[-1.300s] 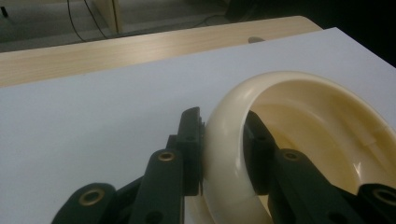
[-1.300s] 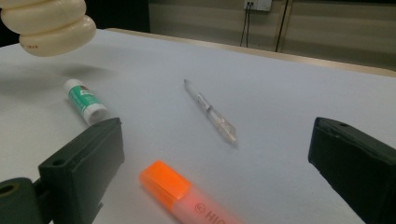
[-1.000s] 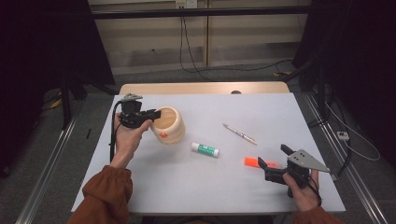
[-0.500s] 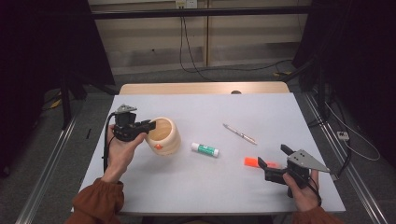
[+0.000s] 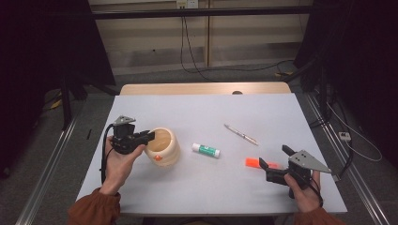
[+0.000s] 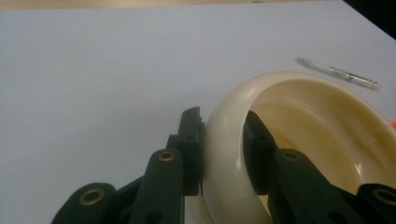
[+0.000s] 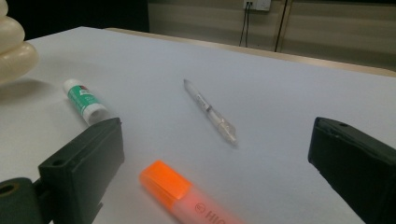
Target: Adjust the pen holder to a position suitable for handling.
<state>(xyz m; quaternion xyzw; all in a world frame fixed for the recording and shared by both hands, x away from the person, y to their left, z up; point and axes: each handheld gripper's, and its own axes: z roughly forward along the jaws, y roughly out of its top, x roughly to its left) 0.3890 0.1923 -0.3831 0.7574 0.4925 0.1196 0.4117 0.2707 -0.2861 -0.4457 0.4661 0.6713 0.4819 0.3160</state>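
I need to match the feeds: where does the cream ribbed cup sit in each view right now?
High view: the cream cup sits left of centre on the table, its rim pinched by the left claw.
Left gripper view: it takes up the lower right, wall between the jaws.
Right gripper view: a sliver at the top left edge.
Shared landmark: the clear pen.

The holder [image 5: 163, 146] stands on the table [image 5: 202, 108] at nine o'clock, with the glue stick [image 5: 206, 150] just beside it at centre. The pen [image 5: 241, 134] lies at two o'clock of the glue stick, the marker [image 5: 252, 162] at four.
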